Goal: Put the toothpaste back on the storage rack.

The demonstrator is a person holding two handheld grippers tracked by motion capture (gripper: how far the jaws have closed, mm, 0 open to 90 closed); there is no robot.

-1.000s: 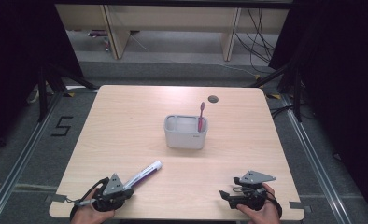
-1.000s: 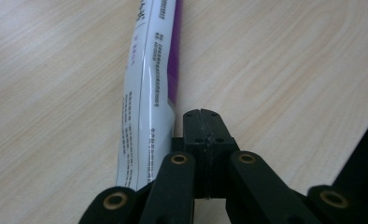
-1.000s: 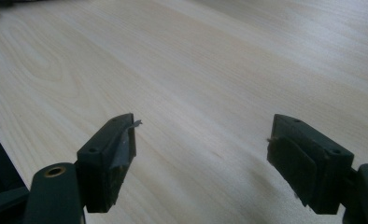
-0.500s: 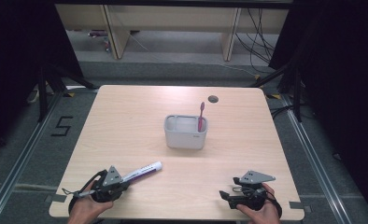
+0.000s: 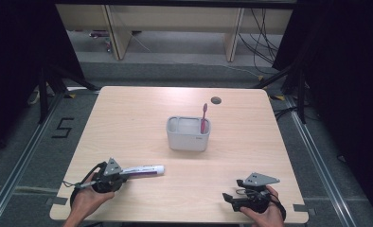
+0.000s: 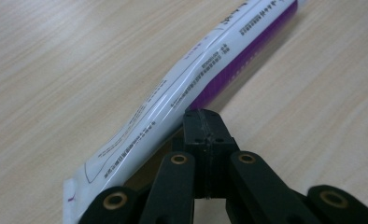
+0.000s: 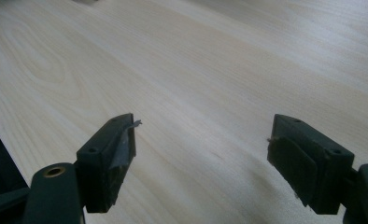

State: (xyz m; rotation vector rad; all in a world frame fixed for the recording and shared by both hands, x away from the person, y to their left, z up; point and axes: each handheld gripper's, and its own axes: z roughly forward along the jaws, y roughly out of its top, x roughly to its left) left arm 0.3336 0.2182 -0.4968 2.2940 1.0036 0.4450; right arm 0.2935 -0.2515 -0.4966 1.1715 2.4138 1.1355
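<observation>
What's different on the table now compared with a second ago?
The left tool has slid a little towards the table's middle, shut beside the tube, which crept along with it. The right tool, bin and toothbrush stayed put.

Left tongs [image 5: 120, 176] shifted slightly left along near edge, jaws shut beside toothpaste tube [image 5: 146, 170].

i work at a pale wooden table [image 5: 128, 118] standing on grey floor [image 5: 175, 71]. beyond the table's far edge stands a light wooden shelf unit [image 5: 175, 19], with black cables [image 5: 260, 28] trailing beside it. dark curtains [image 5: 345, 94] hang on either side of the table.
</observation>
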